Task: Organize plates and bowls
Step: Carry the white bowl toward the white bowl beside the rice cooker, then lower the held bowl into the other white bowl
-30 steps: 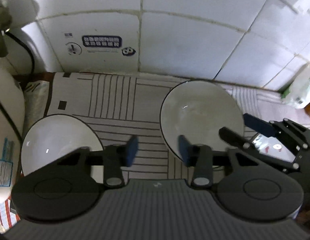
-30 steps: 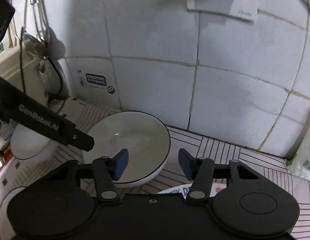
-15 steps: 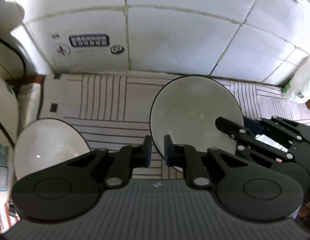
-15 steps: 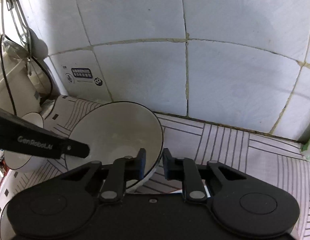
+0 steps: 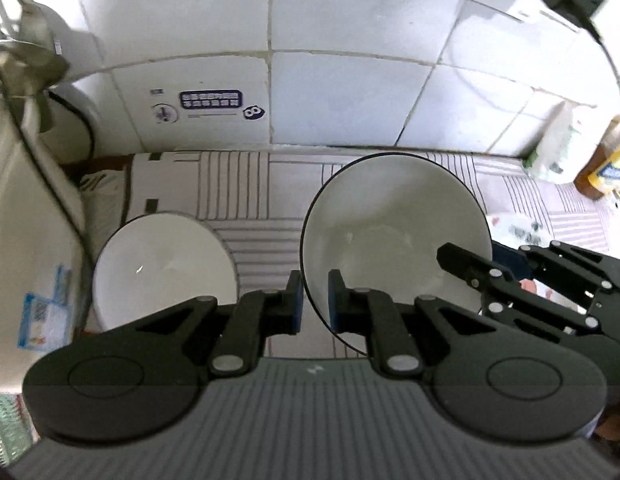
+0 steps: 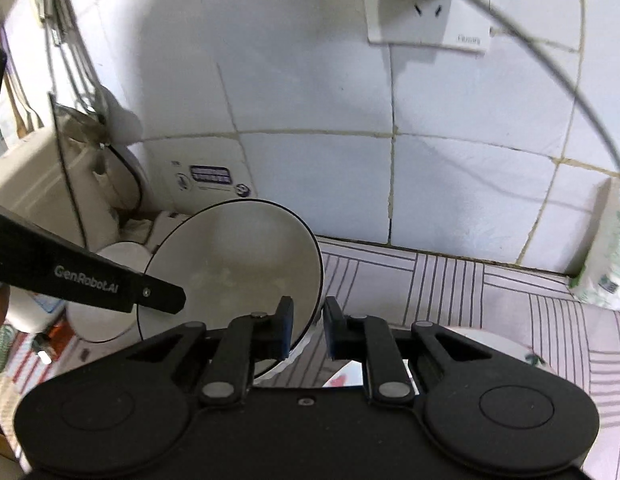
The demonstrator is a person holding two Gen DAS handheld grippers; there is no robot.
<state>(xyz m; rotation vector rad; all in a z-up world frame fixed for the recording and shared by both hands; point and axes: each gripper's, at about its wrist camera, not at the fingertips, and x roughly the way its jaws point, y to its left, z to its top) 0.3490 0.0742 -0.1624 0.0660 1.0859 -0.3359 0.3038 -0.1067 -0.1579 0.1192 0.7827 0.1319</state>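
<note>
Large bowl [image 5: 394, 236]: raised off the striped desk [image 5: 245, 184], rim pinched on opposite sides by left gripper [image 5: 314, 300] and right gripper [image 6: 305, 330], fingers narrow. Smaller bowl [image 5: 161, 264]: resting left. Handling: keep level, equal pressure, lower centred into the smaller bowl.

Left hand-held gripper [image 5: 313, 300]: black linkages, silver rivets, blue pads, ribbed grey body, "GenRobot.AI" lettering.

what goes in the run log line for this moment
left tongs: shut on big bowl rim | right tongs: shut on the opposite rim | small bowl: on mat, untouched
</note>
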